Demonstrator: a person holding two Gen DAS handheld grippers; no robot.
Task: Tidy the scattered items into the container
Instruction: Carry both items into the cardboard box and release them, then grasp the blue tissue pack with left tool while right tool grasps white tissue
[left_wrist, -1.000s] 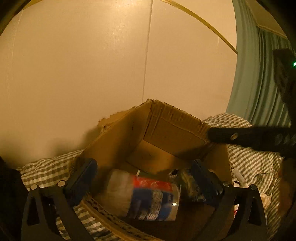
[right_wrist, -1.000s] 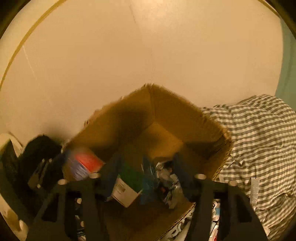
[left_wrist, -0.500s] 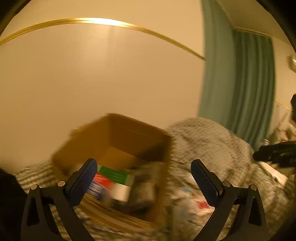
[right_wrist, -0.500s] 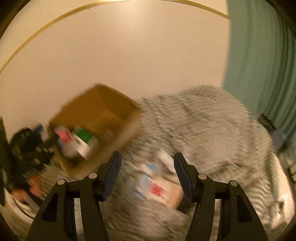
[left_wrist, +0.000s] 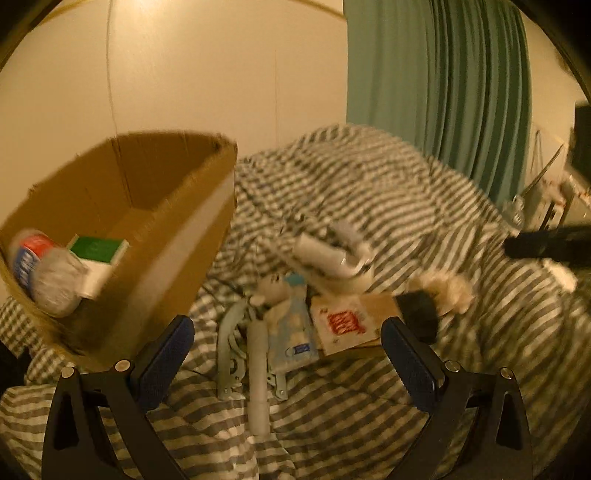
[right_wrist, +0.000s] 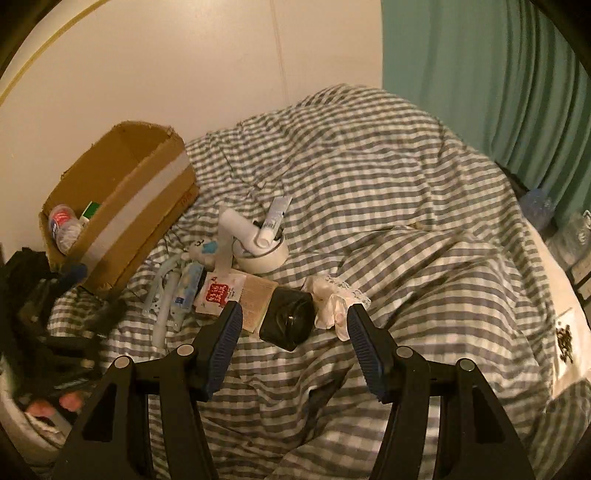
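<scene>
Both grippers are held wide apart and empty above a checked bedcover (right_wrist: 388, 192). The left gripper (left_wrist: 288, 347) is aimed at a white tube (left_wrist: 258, 373) and a blue packet (left_wrist: 291, 332) lying just beside the cardboard box (left_wrist: 177, 266). The right gripper (right_wrist: 293, 332) is centred over a black cylindrical object (right_wrist: 288, 319), flanked by a red-printed sachet (right_wrist: 218, 293) and white lace fabric (right_wrist: 332, 302). A bottle (left_wrist: 40, 273) and a green-and-white carton (left_wrist: 98, 254) are seen inside the box

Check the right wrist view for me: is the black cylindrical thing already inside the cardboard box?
No, the black cylinder lies on the checked bedspread between the open right gripper's fingers, apart from the cardboard box.
</scene>
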